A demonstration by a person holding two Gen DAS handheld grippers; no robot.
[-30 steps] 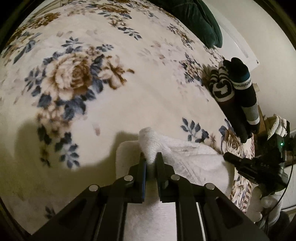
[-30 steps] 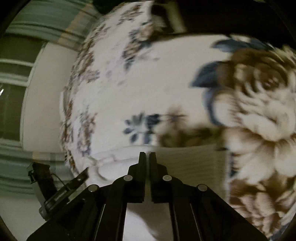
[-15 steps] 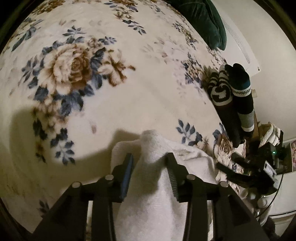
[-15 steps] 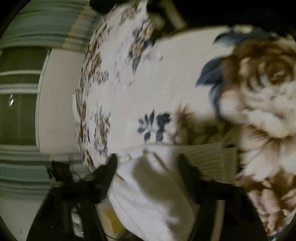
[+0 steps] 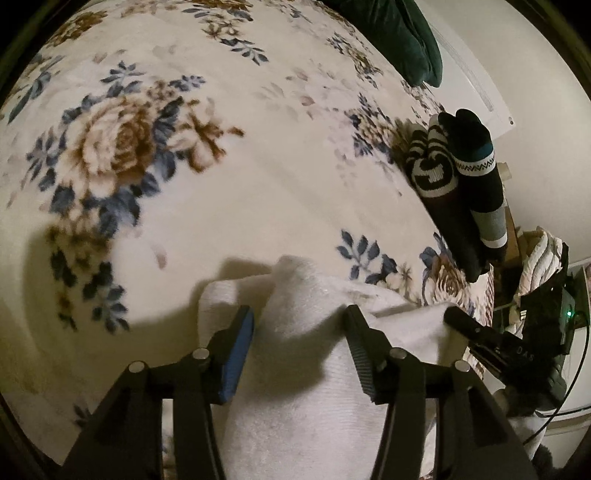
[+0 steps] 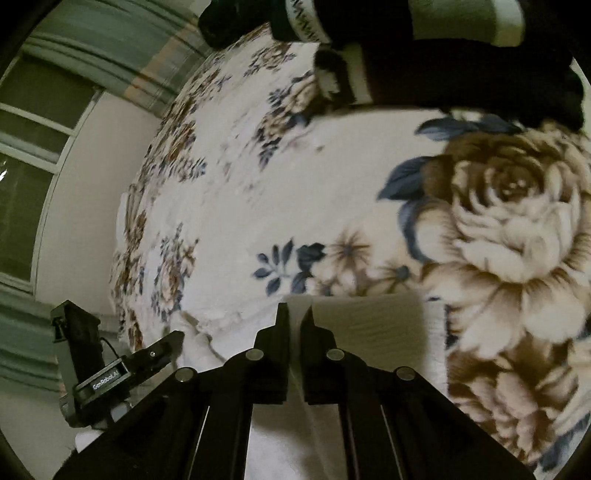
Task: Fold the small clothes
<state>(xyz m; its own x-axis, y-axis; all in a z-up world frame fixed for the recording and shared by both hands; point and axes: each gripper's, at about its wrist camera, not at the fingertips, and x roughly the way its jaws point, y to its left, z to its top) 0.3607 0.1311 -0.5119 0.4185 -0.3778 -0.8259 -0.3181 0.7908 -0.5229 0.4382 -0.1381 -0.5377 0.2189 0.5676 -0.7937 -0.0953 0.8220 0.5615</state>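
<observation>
A white knit garment point(image 5: 295, 376) lies bunched on the floral blanket point(image 5: 258, 166) at the near edge. My left gripper point(image 5: 299, 314) straddles a raised hump of it. Its jaws are opening, and the blue pad point(image 5: 236, 354) stands just off the cloth. In the right wrist view, my right gripper point(image 6: 295, 310) is shut on a thin edge of the white garment point(image 6: 369, 325), whose ribbed part lies flat to the right. The right gripper's tip point(image 5: 476, 332) shows at the garment's right side in the left wrist view. The left gripper point(image 6: 162, 347) shows at lower left in the right wrist view.
Dark patterned socks point(image 5: 458, 184) lie side by side near the blanket's right edge, and the dark socks point(image 6: 406, 55) fill the top of the right wrist view. A green pillow point(image 5: 406, 33) sits at the far end. A window with curtains point(image 6: 37, 147) stands beyond the bed.
The left jaws went from shut on the white fold to spread apart around it. The right jaws opened wide half a second ago and have shut again on the garment's edge.
</observation>
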